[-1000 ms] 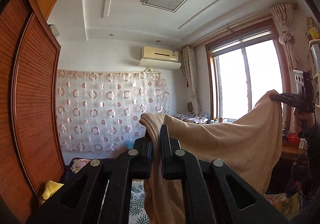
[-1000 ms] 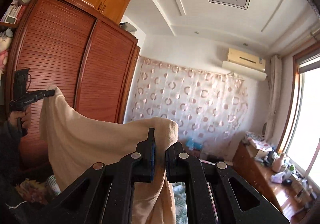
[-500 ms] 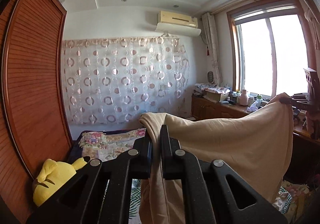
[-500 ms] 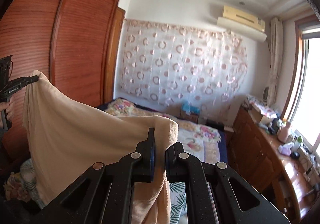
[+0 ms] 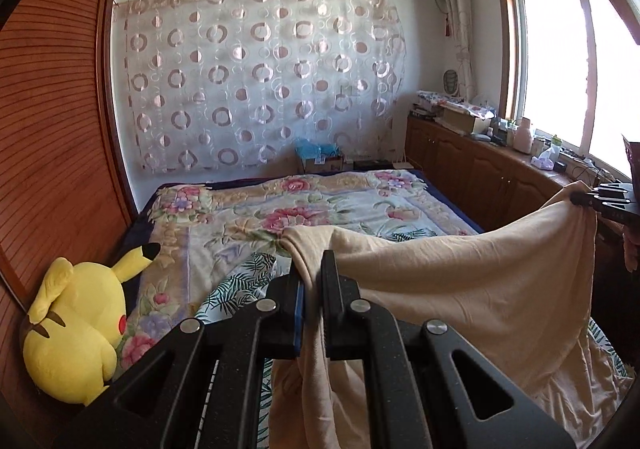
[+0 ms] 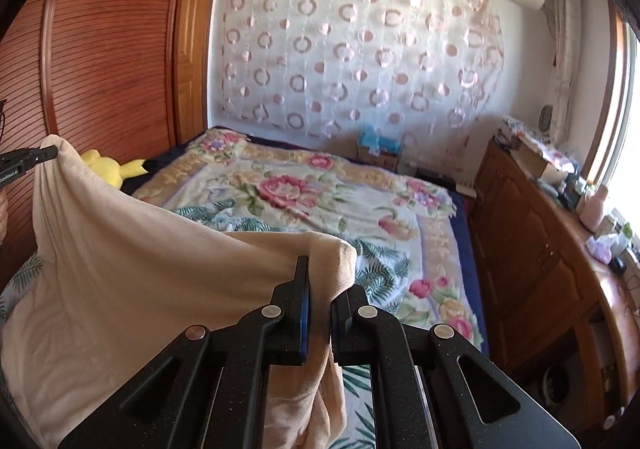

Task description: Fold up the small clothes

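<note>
A beige cloth [image 5: 472,281] hangs stretched between both grippers over the bed. My left gripper [image 5: 311,273] is shut on one top corner of it, the fabric pinched between the black fingers. The other top corner is pinched by my right gripper [image 6: 319,281], also shut. In the left wrist view the right gripper [image 5: 576,199] shows at the far right edge with the cloth draped from it. From the right wrist view the left gripper [image 6: 50,153] is at the far left, holding its corner. The cloth's lower part [image 6: 100,349] sags onto the bed.
A bed with a floral cover [image 5: 280,205] fills the middle. A yellow plush toy [image 5: 76,325] sits at its left side against a wooden wardrobe [image 5: 52,137]. A wooden cabinet [image 6: 532,241] with clutter runs along the window side. Cardboard boxes [image 5: 320,161] stand by the curtained wall.
Both grippers have come down and tilted from facing the ceiling to facing the bed, carrying the cloth. The cloth's lower edge now rests on the bed.
</note>
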Motion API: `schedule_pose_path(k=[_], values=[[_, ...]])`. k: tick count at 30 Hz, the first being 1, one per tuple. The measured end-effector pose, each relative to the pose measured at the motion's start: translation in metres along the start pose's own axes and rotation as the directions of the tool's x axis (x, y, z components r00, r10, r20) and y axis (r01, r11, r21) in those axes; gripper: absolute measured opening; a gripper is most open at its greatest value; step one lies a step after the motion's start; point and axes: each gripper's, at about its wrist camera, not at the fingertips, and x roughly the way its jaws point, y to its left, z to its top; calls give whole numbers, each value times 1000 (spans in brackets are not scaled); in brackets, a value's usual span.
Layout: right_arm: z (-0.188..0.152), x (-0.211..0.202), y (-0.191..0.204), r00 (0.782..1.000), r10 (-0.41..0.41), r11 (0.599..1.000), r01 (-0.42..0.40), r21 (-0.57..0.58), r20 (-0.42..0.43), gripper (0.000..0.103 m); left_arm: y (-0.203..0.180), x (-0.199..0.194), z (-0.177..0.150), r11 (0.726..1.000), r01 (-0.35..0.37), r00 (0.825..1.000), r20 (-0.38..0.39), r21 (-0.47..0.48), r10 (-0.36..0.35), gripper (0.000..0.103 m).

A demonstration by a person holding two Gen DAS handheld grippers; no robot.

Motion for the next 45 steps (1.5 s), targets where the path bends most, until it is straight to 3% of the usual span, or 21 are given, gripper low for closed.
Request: schedule_pose_path(k=[9,16,20,23,25,28,31,35,37,38,45], values=[[33,99,-12,982,29,1000,-27,14,-186,7,1,82,-23,1000,7,987,-163,-5,-8,8],[39,120,-18,966,52,998,-40,48,-255,8,9,121,-34,1000,21,972,-233,-3,-21,8],[41,122,-19,958,59,997,-44,58,-281,8,10,132,-42,999,35,960,-277,-2,-34,13],[47,118,-22,957,63,997,-46,68,-282,8,11,128,-45,998,57,955,-292,-5,-56,26],[55,118,-27,958,68,996,-47,81,-278,8,12,123,-48,997,74,952,-296,-6,-73,42],[63,108,-30,961,70,995,-47,90,-268,8,8,116,-55,996,94,941,-327,8,-86,43],[65,97,-33,962,65,995,-41,95,-265,10,9,103,-64,999,52,936,-350,6,-47,43],[59,80,-35,967,50,994,-25,104,-248,21,12,78,-72,999,50,939,-341,-15,-52,43],[51,70,-39,972,48,994,-24,106,-228,38,11,67,-76,999,40,939,-342,-9,-40,43],[49,61,-40,975,48,994,-25,109,-215,41,10,63,-78,999,41,938,-343,-10,-41,43],[6,-1,-25,985,66,988,-42,150,-161,43,4,52,-94,999,47,935,-350,-27,-54,43]])
